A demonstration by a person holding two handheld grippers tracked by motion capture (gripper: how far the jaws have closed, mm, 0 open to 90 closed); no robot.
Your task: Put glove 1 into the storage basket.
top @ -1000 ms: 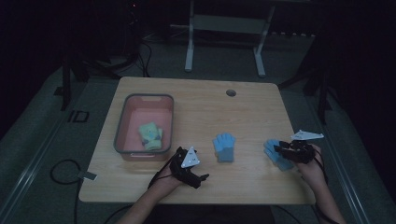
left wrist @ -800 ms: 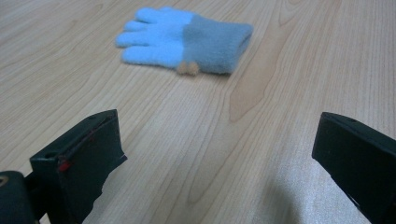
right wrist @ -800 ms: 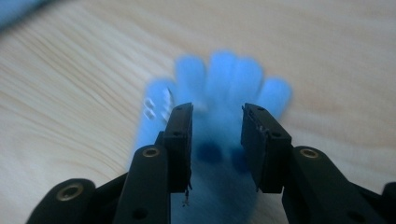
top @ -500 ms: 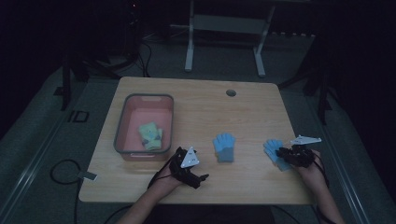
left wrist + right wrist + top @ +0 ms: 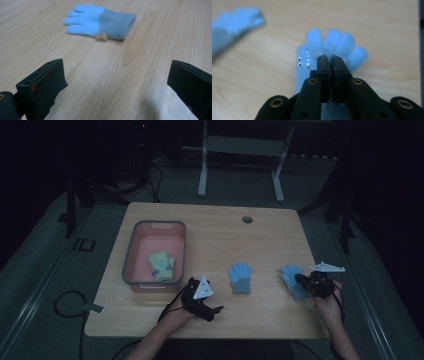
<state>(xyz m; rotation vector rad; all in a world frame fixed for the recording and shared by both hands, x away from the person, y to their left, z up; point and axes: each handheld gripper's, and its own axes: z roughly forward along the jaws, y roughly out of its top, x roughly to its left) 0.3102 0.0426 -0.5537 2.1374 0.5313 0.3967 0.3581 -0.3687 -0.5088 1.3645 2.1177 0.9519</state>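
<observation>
A light-blue glove with a grey cuff point(image 5: 240, 277) lies flat at the table's middle front; in the left gripper view this glove point(image 5: 100, 21) is ahead of my left gripper point(image 5: 116, 68), whose jaws stand wide open over bare wood. In the high view the left gripper point(image 5: 212, 310) rests near the front edge. A second blue glove point(image 5: 291, 279) with small eyes and teeth point(image 5: 332, 42) lies at the right. My right gripper point(image 5: 330, 58) has just been closing and its jaws now pinch this glove's palm; in the high view the right gripper point(image 5: 302, 282) sits on it.
A pink bin point(image 5: 131, 255) with a grey rim stands at the left of the wooden table point(image 5: 220, 235), holding a pale green glove point(image 5: 161, 265). A round cable hole point(image 5: 247, 219) is at the back. Dark floor and a metal stand lie beyond the table.
The right gripper has shifted left onto the glove with the eyes and its jaws have come together on it. The left gripper and the middle glove have not moved.
</observation>
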